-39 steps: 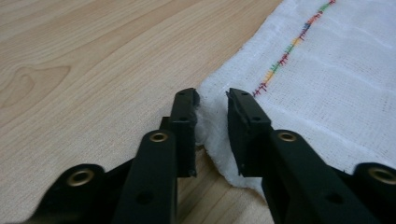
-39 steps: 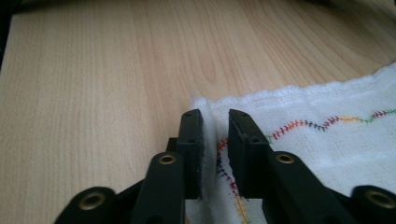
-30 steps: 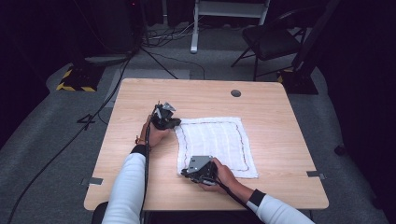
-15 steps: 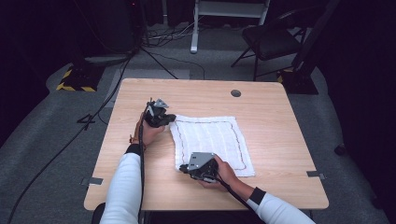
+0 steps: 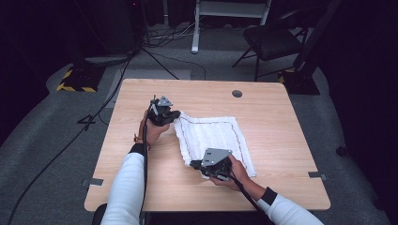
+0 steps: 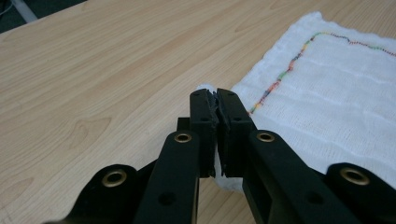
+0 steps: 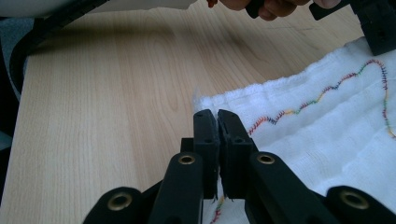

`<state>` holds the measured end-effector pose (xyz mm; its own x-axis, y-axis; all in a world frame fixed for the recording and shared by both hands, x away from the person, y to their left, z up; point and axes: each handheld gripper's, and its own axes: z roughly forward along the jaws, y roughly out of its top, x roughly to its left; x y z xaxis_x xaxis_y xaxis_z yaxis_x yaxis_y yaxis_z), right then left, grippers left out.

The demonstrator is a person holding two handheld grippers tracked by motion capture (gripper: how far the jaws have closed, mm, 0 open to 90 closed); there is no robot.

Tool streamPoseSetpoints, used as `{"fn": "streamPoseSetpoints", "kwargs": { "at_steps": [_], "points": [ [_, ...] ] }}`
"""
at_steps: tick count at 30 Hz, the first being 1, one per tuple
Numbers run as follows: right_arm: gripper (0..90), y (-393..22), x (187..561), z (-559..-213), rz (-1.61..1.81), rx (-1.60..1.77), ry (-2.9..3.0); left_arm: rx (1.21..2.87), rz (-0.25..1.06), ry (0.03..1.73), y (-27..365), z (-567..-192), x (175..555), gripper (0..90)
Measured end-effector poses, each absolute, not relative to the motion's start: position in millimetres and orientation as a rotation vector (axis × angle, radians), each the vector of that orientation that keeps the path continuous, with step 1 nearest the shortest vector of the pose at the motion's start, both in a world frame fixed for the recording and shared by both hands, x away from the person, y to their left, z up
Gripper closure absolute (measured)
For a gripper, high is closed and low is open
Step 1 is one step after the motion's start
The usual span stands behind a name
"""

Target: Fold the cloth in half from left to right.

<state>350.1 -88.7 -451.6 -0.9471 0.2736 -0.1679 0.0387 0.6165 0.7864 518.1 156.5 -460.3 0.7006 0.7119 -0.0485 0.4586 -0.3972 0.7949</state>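
Both my grippers have lifted a little since a second ago, and the left edge of the white cloth has come up and drawn inward with them. My left gripper is clamped tight on the cloth's far left corner, its jaws pinching the fabric between them. My right gripper is likewise closed on the near left corner. Everything else of the cloth lies spread on the wooden table, its coloured stitching showing along the border.
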Motion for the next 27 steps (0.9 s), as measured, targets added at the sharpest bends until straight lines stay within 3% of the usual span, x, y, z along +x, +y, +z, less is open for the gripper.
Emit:
{"fn": "streamPoseSetpoints", "kwargs": {
  "at_steps": [20,27],
  "points": [
    [86.9,-153,352,-436,1.263,0.399,2.497,2.044,0.400,0.853,111,-454,523,85.9],
    [86.9,-172,350,-432,1.259,0.433,2.478,2.075,0.404,0.789,76,-447,529,86.0]
  ]
}}
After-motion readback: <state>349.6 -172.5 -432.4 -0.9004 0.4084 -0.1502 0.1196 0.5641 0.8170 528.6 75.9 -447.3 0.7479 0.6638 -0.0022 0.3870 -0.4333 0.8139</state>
